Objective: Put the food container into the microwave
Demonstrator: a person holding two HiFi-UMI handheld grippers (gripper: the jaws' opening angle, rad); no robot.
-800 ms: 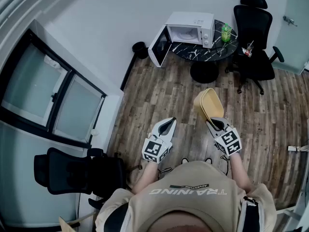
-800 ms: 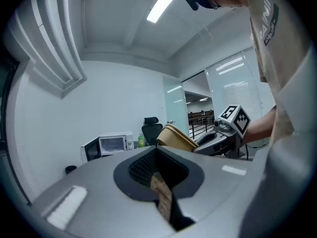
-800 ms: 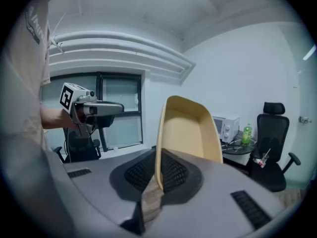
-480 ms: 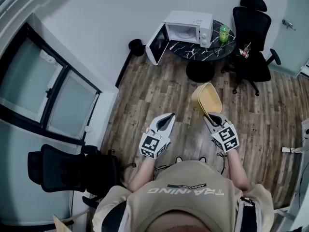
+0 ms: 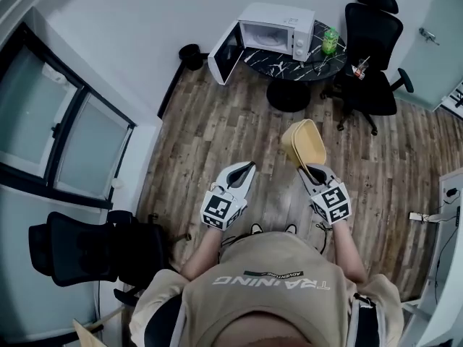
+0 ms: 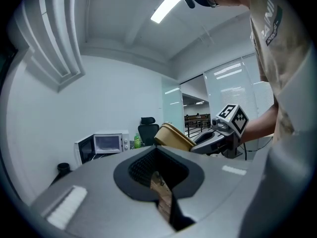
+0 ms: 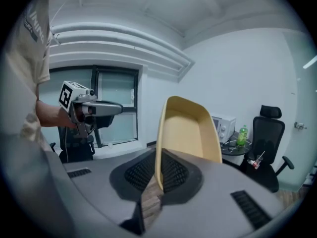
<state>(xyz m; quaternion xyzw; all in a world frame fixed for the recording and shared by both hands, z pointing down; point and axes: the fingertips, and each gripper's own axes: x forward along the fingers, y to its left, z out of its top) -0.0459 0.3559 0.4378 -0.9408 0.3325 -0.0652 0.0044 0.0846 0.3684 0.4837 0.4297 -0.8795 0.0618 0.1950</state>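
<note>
Well short of the microwave point(image 5: 269, 26), I stand over the wood floor point(image 5: 217, 129) with the tan food container point(image 5: 305, 142) pinched by its rim in my right gripper point(image 5: 312, 173), its open side tipped up and its far end pointing towards the microwave. My left gripper point(image 5: 246, 166) hangs alongside, no nearer the microwave, jaws drawn together on nothing. The white microwave sits on a dark, round marbled tabletop point(image 5: 289, 65) with its door point(image 5: 226, 53) swung wide open and its cavity bare. A green bottle point(image 5: 330, 40) stands just beside the microwave on the side away from the door, with a black office chair point(image 5: 369, 35) beyond it.
</note>
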